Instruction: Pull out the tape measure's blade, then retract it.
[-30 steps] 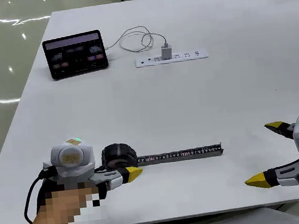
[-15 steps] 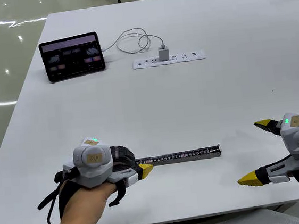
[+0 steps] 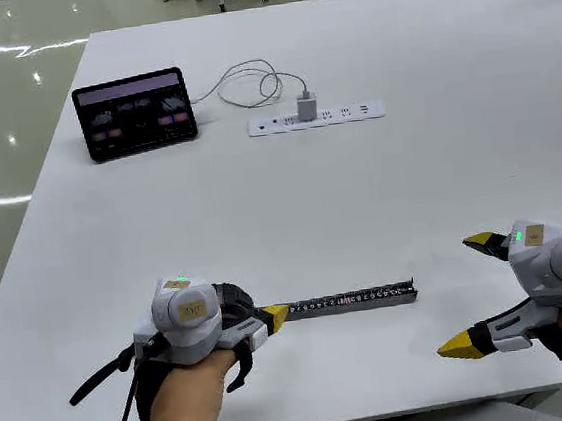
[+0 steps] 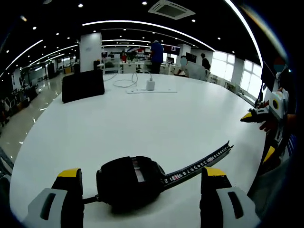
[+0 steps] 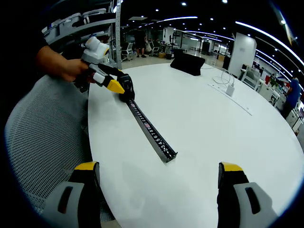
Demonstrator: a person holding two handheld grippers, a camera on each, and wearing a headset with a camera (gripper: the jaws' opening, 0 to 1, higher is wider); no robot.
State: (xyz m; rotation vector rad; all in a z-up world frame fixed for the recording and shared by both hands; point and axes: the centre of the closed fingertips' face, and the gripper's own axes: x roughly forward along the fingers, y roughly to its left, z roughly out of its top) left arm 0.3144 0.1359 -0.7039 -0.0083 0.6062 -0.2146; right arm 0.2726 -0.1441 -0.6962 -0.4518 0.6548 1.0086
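Lying between spread jaws: a tape measure with its blade out

A white table (image 3: 360, 192) takes up most of the head view. Grey mesh, apparently a chair back (image 5: 42, 142), shows at the table's near edge in the right gripper view. Toward the far left of the table a dark tablet (image 3: 135, 113) stands propped with its screen lit. To its right lies a white power strip (image 3: 316, 117) with a white charger (image 3: 306, 102) plugged into it. A pale cable (image 3: 243, 84) loops from the charger back toward the tablet.

Close to the near edge, the left gripper (image 4: 141, 173) is held in a hand (image 3: 184, 392) low over the table. Its yellow-tipped jaws are spread, one on each side of the black tape measure (image 4: 130, 183). In the left gripper view the case sits between the jaws, with a gap showing on both sides, so nothing is pinched.

The right gripper (image 3: 467, 294) is well apart from it, at the near right of the table. Its jaws are wide apart and hold nothing, and they point back toward the tape.

The blade (image 3: 356, 299) runs out of the case to the right and lies flat on the table, its printed marks facing up. Its free end stops between the two grippers, short of the right one and ahead of the gap between that gripper's jaws.
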